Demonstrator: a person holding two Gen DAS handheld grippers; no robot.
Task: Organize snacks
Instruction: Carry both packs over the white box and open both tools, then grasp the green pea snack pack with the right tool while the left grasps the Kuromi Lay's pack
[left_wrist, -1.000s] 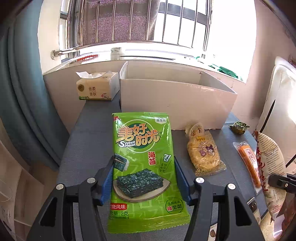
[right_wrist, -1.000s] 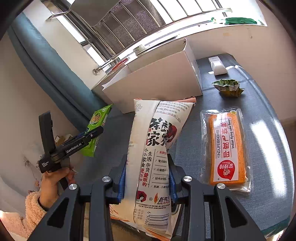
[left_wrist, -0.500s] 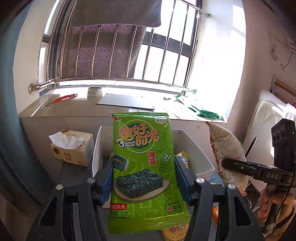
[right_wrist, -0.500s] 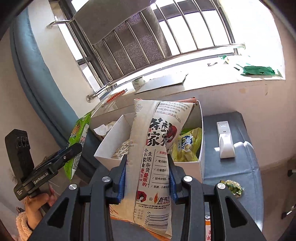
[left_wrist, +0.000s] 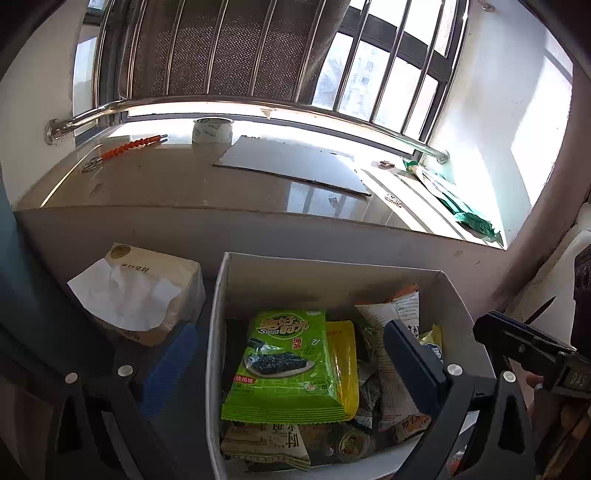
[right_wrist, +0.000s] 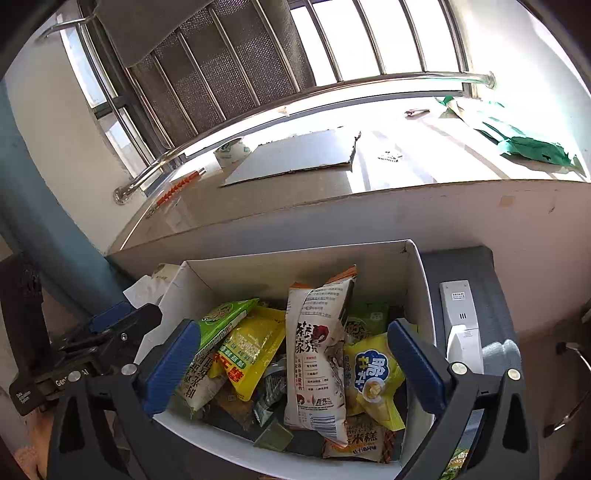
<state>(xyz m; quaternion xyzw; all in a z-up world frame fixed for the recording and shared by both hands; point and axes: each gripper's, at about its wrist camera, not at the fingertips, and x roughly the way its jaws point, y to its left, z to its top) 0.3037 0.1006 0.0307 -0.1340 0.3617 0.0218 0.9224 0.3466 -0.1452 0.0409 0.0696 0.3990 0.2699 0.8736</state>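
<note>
A white cardboard box (left_wrist: 218, 314) (right_wrist: 417, 273) holds several snack bags. The green seaweed bag (left_wrist: 284, 365) lies on top of the pile; in the right wrist view it shows at the box's left side (right_wrist: 221, 317). The white rice-snack bag (right_wrist: 317, 354) leans upright in the middle of the box; its top shows in the left wrist view (left_wrist: 391, 314). My left gripper (left_wrist: 288, 369) hangs open and empty above the box. My right gripper (right_wrist: 291, 362) hangs open and empty above the box too.
A tissue pack (left_wrist: 147, 295) stands left of the box. A white remote (right_wrist: 461, 325) lies on the grey table (right_wrist: 495, 280) to the right. The windowsill behind holds a tape roll (left_wrist: 212, 129), cardboard sheet (left_wrist: 295, 166) and green bag (right_wrist: 532, 144).
Both grippers moved over the box and opened. The green seaweed bag and the white rice-snack bag dropped out of the jaws into the box.
</note>
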